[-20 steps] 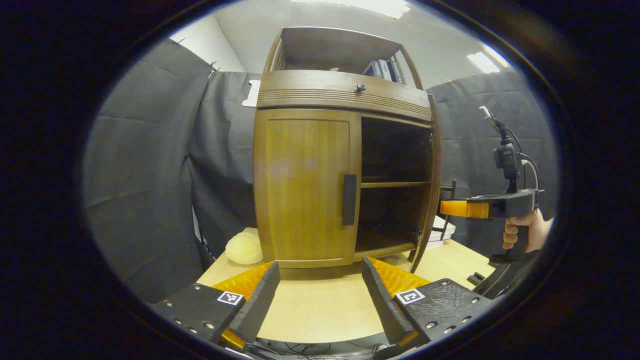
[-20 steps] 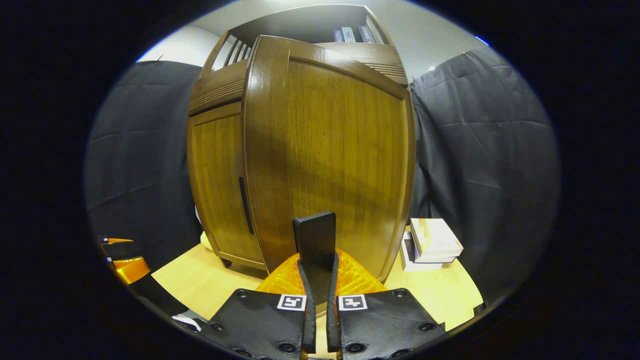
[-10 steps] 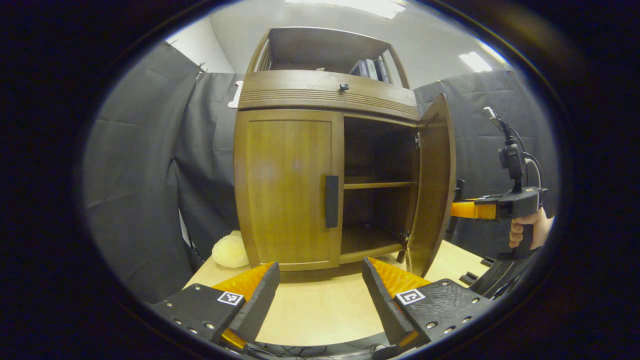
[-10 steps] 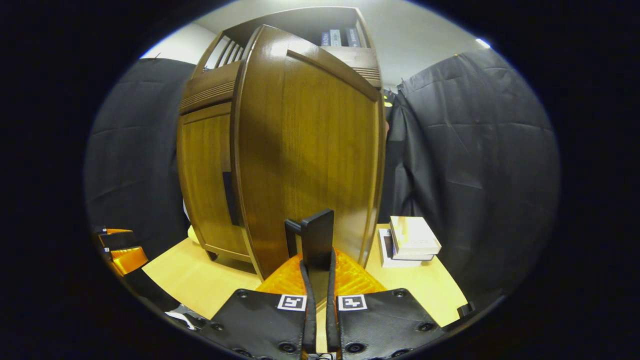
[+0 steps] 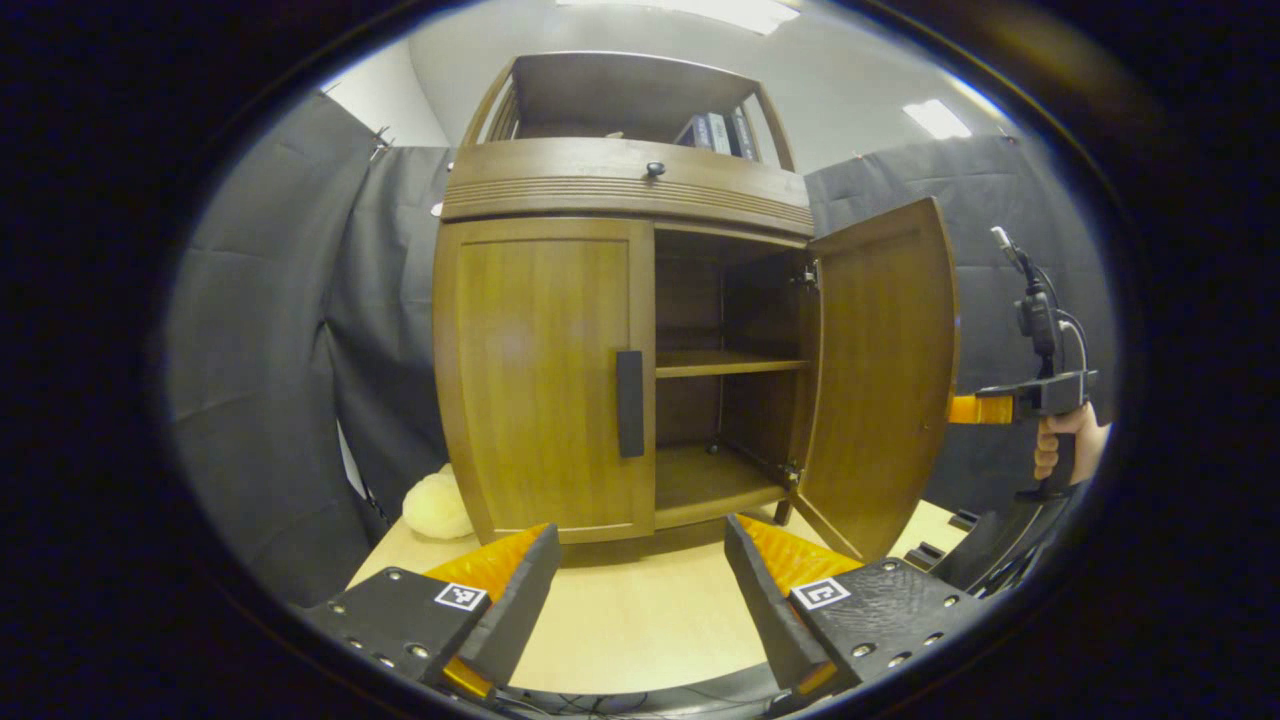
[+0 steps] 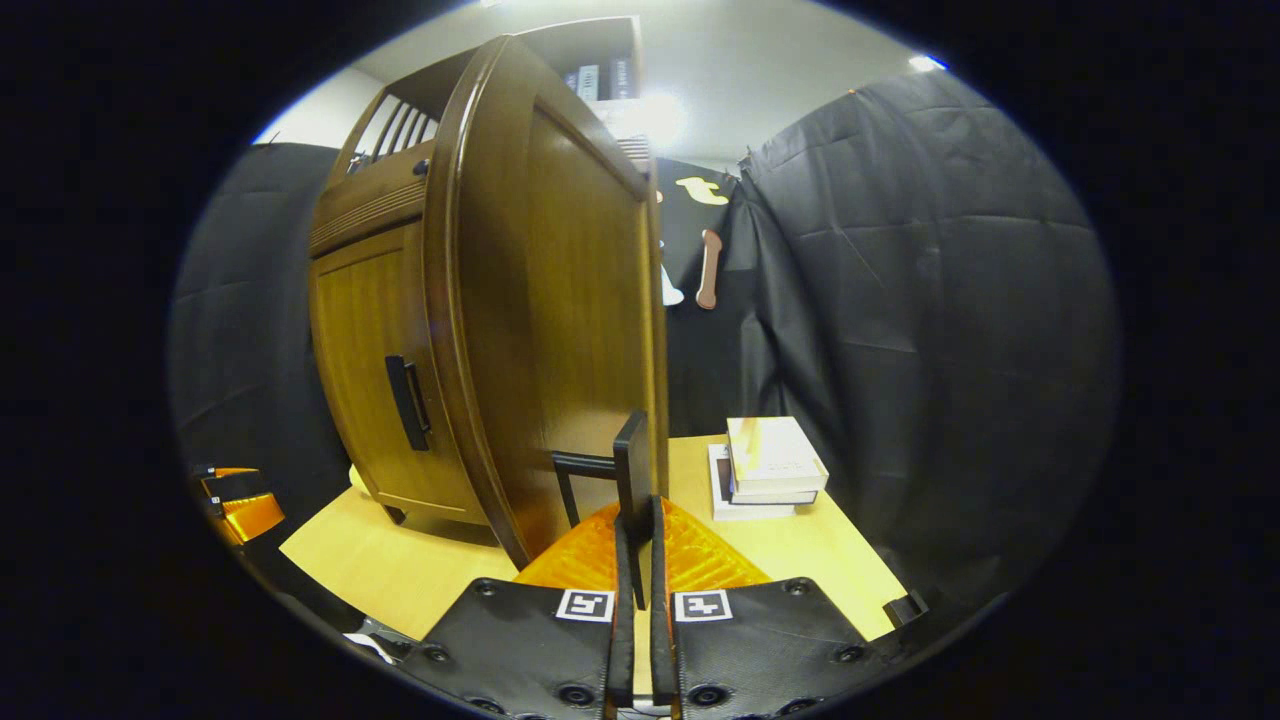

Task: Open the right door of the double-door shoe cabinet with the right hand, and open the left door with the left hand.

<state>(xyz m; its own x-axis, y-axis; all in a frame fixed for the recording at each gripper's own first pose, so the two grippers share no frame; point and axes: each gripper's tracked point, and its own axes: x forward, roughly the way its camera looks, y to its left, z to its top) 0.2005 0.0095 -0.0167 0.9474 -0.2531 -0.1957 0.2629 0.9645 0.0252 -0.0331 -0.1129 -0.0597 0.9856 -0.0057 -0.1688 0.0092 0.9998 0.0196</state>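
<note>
The wooden shoe cabinet stands on a light table. Its left door is closed, with a dark vertical handle at its inner edge. The right door is swung wide open, baring two inner shelves. My left gripper is open, low in front of the cabinet and apart from it. In the right gripper view my right gripper is shut on the right door's handle, with the door seen nearly edge-on. The right gripper and the hand holding it appear beyond the open door.
A pale yellow soft lump lies on the table beside the cabinet's left foot. A stack of books sits on the table right of the open door. More books stand on the top shelf. Black cloth walls surround the booth.
The right door has swung from about half open to wide open, pulled by my right gripper on its handle. My left gripper stays open and has hardly moved.
</note>
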